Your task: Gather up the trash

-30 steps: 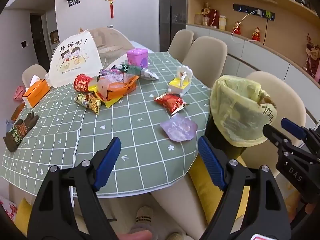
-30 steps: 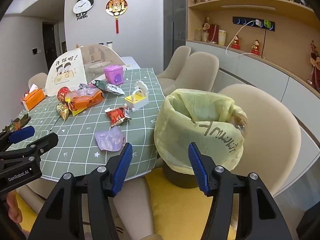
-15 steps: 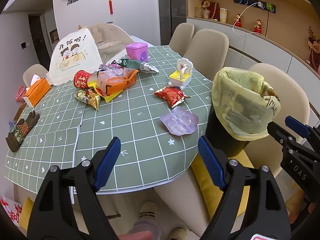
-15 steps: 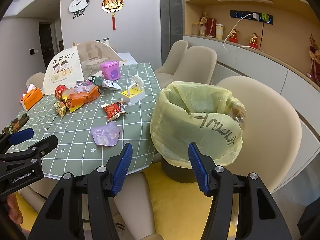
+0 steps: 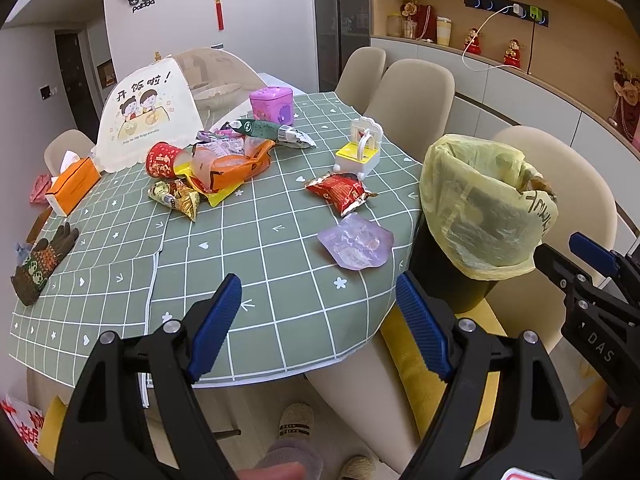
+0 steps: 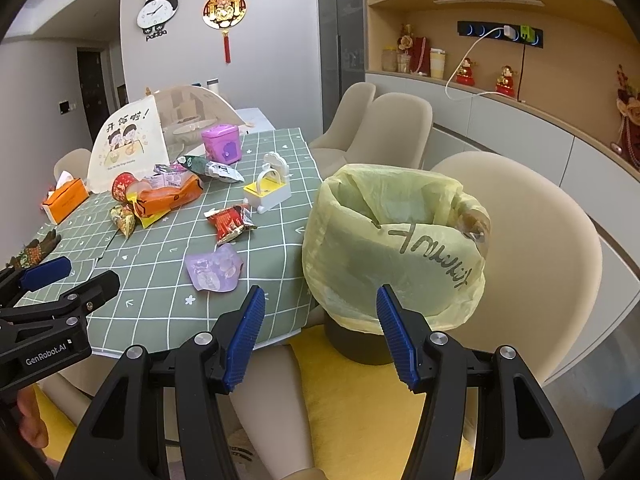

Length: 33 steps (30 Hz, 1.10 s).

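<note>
- I am holding my left claw [image 5: 318, 328] spread wide, nothing between its blue pads, hovering over the near edge of the table [image 5: 280, 320].
- I am holding my right claw [image 6: 318, 334] spread as well, empty, pointing at the bin [image 6: 394, 248] just ahead of it.
- The bin is standing on a chair [image 6: 532, 240] beside the table, lined with a yellow bag [image 5: 480, 204] that is gaping upward.
- A purple wrapper [image 5: 356, 242] is lying nearest to me on the green cloth, close to the table edge and near the bin.
- A red packet [image 5: 340, 192] is lying just beyond it, apart from it.
- A white and yellow toy [image 5: 360, 154] is standing upright behind the red packet.
- To the left, a heap of wrappers [image 5: 216, 168] is lying together: an orange bag, a red cup on its side and a gold packet touching one another.
- A green tube packet [image 5: 272, 132] is lying behind the heap, near a purple box [image 5: 272, 106].
- A glove [image 5: 42, 262] is lying at the far left edge, with an orange tissue box [image 5: 72, 186] beyond it.
- A mesh food cover [image 5: 152, 116] is standing at the back of the table.
</note>
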Motion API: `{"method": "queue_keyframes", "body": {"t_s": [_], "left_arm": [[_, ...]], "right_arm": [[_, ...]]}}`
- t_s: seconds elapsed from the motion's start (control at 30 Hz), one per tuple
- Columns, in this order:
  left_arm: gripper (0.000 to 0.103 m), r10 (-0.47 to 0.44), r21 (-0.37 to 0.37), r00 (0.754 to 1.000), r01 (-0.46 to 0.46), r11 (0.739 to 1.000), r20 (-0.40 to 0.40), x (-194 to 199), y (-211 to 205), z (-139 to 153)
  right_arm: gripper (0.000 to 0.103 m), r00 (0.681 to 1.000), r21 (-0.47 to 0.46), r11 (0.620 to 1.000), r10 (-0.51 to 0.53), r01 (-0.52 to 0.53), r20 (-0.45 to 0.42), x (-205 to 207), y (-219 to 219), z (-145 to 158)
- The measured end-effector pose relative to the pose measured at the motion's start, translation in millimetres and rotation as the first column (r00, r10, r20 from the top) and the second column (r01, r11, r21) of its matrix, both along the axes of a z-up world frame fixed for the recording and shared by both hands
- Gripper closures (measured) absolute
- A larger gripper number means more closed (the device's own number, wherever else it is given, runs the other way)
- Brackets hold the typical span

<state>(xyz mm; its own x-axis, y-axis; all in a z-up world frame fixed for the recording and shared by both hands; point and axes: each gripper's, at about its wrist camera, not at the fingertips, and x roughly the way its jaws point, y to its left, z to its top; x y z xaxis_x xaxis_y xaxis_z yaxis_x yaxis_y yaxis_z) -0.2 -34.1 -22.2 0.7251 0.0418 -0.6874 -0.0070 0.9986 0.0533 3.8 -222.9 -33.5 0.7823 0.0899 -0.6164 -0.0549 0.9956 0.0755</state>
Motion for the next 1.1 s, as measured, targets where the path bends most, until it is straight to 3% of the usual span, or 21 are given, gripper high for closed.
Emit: {"method": "queue_keyframes", "body": {"t_s": [1.1], "left_arm": [[0.027,-0.010,0.004,1.000,0.010,1.000,-0.005,-3.0,-6.6,-1.9]], "right_arm": [[0.048,1.000,0.005,1.000,-0.007,0.007,-0.003,-5.6,-9.2,-3.9]]}}
